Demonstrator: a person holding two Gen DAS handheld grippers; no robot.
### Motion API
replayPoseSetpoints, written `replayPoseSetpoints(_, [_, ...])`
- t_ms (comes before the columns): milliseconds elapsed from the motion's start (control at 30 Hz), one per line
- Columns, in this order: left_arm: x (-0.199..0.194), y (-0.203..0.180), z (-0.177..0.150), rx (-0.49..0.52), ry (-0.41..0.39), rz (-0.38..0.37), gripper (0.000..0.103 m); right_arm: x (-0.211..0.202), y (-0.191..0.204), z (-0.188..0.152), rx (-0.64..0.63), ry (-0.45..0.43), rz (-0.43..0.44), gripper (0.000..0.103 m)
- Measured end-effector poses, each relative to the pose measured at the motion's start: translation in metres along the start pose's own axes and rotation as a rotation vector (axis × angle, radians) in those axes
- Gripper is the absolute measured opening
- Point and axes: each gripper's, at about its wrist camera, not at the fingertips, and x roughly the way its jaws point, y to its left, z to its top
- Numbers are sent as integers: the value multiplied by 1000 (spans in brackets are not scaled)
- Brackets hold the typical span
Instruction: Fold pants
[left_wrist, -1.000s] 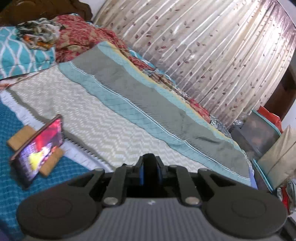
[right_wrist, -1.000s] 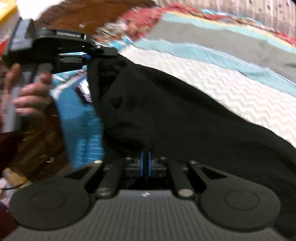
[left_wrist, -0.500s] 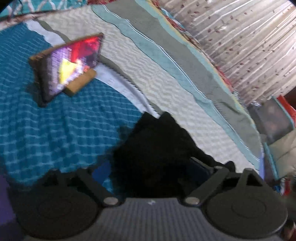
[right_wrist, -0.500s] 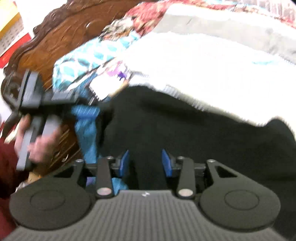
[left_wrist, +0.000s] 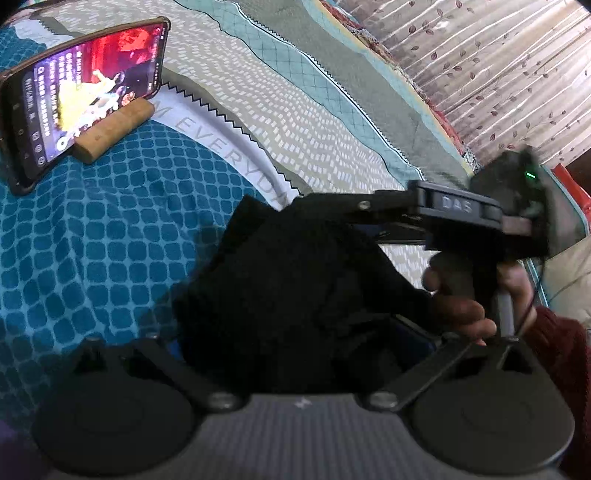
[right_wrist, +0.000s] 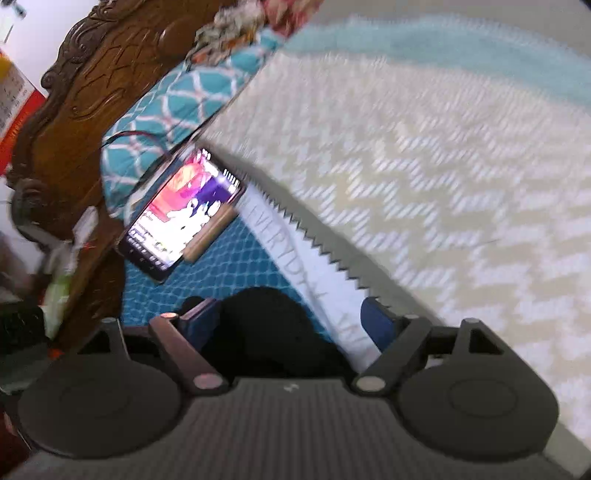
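The black pants (left_wrist: 291, 288) lie bunched on the teal patterned bedspread (left_wrist: 85, 236), right in front of my left gripper (left_wrist: 299, 339). Its jaws stand wide open around the cloth, and the cloth hides the fingertips. In the left wrist view the right gripper (left_wrist: 369, 210) reaches in from the right over the pants, held by a hand (left_wrist: 458, 306). In the right wrist view my right gripper (right_wrist: 291, 321) is open, its blue pads (right_wrist: 376, 321) spread, with a hump of the pants (right_wrist: 266, 325) lying between them.
A phone (left_wrist: 85, 96) with a lit screen leans on a wooden stand (left_wrist: 114, 133) at the far left; it also shows in the right wrist view (right_wrist: 181, 218). A carved wooden headboard (right_wrist: 74, 107), pillows (right_wrist: 173, 110) and a curtain (left_wrist: 498, 66) border the bed.
Both grippers went from shut on the pants to open, and the pants dropped onto the bedspread. The left gripper tilted down; the right gripper swung in over the pile.
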Motion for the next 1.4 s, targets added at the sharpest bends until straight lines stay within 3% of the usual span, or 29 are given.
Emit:
replayPoseSetpoints(33, [2,1,1,2,0,-1,103,4,-4,1,22,30,32,82])
replayPoseSetpoints(67, [3,1,3,3,0,-5,103,6,-5,-1,22,41,57,66])
replayPoseSetpoints(100, [3,2,4,1,-5,-9,102,10,-4,0,21,53,92,37])
replayPoseSetpoints(133, [4,2,4,0,-17,-13,99,8,-4,-2,34,43,115,30])
replayPoseSetpoints(167, [3,1,4,10,-34,-7,75,4,-2,-5,41,22,145,23])
replayPoseSetpoints(200, [3,1,5,23,-38,9,57,-2,0,-8,36,1,178,20])
replayPoseSetpoints(267, [-4,3,7,12,-60,0,52,-16,9,-10,14,-60,264,19])
replayPoseSetpoints(367, [-30,-1,8,23,-150,-49,51,-33,29,-6,-32,-142,408,18])
replayPoseSetpoints(500, [-39,-11,7,90,-185,-2,52,-39,42,10,-87,-215,533,15])
replayPoseSetpoints(533, [-34,-11,6,102,-176,24,51,-37,40,14,-87,-232,518,13])
replayPoseSetpoints(567, [-25,-9,6,101,-154,60,51,-31,35,18,-63,-234,511,3])
replayPoseSetpoints(600, [-15,-6,7,84,-122,112,50,-22,29,22,-31,-232,483,3])
replayPoseSetpoints(700, [-1,3,10,10,-85,135,52,7,11,23,32,-195,229,5])
replayPoseSetpoints(733, [0,2,12,13,-85,134,53,10,5,21,54,-178,194,7])
replayPoseSetpoints(833, [4,-1,14,40,-80,142,58,-3,4,14,73,-182,221,10])
replayPoseSetpoints(867, [5,-1,15,39,-78,138,59,-8,8,14,53,-177,210,21])
replayPoseSetpoints(967, [6,1,15,27,-77,128,60,-14,18,12,-45,-149,129,78])
replayPoseSetpoints(1000, [6,1,15,26,-77,127,60,-11,19,9,-74,-129,79,84])
replayPoseSetpoints(1067, [6,2,14,26,-75,126,60,8,13,5,-74,-62,41,79])
replayPoseSetpoints(1100, [7,3,14,24,-72,126,60,18,11,2,-63,-29,51,52])
replayPoseSetpoints(1133, [7,4,14,19,-72,125,59,25,13,1,-67,-13,58,32])
replayPoseSetpoints(1167, [8,6,15,17,-75,126,58,30,14,2,-79,-33,35,20])
replayPoseSetpoints(1300, [12,1,16,43,-81,156,60,48,24,12,-97,-83,-152,16])
replayPoseSetpoints(1400, [3,-4,17,29,-63,165,66,45,35,11,-128,-83,-207,19])
